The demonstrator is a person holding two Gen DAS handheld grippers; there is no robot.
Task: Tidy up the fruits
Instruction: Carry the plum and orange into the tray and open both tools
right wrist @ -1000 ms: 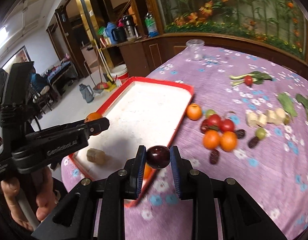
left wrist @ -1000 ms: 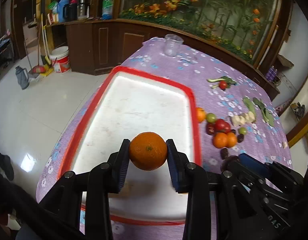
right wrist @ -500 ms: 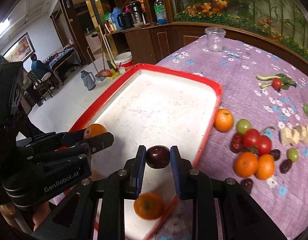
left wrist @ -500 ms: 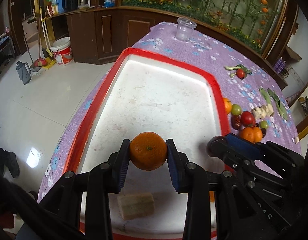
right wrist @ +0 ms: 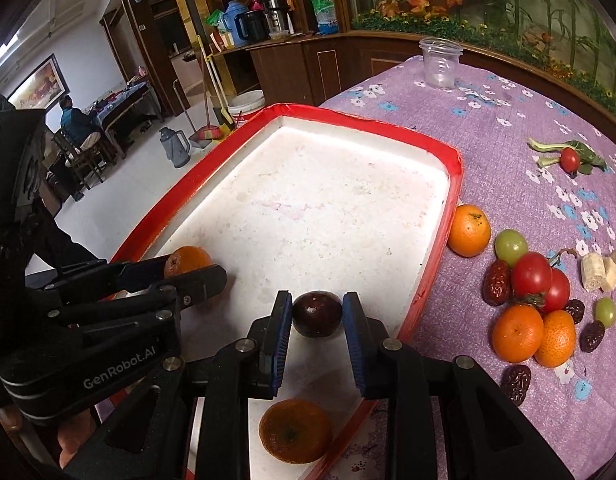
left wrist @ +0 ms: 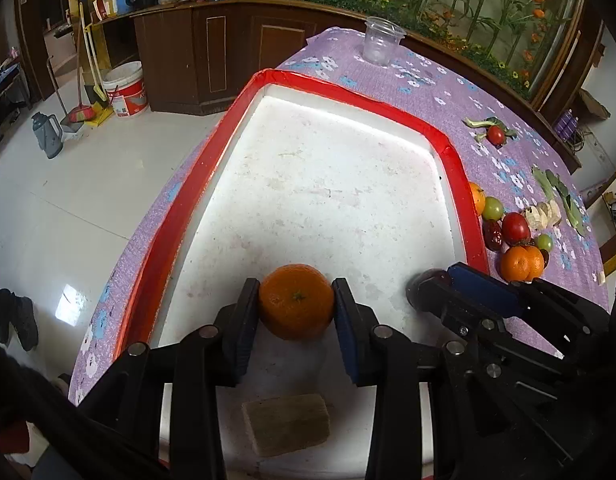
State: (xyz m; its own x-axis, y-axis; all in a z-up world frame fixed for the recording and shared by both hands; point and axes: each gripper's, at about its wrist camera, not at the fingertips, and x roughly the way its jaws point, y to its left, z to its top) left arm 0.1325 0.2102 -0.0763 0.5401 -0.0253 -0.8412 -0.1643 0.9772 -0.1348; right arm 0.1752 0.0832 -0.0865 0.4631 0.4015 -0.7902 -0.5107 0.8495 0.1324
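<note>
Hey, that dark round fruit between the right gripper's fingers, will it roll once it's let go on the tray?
Probably. The dark fruit looks round and smooth, and the tray floor looks flat, so it may wander. The raised red rim should stop it. The right hand-held gripper has just been opening around it.

A lived-in home, likely a dining or living room: a table under a purple floral tablecloth [right wrist: 487, 128], dark wooden cabinets [left wrist: 228, 52] carrying thermos flasks [right wrist: 276, 8] and a water bottle [right wrist: 325, 10], a broom [left wrist: 82, 108] and paint bucket [left wrist: 126, 92] on the glossy white tiled floor [left wrist: 68, 200], and a framed picture [right wrist: 38, 82] on the far wall.
</note>
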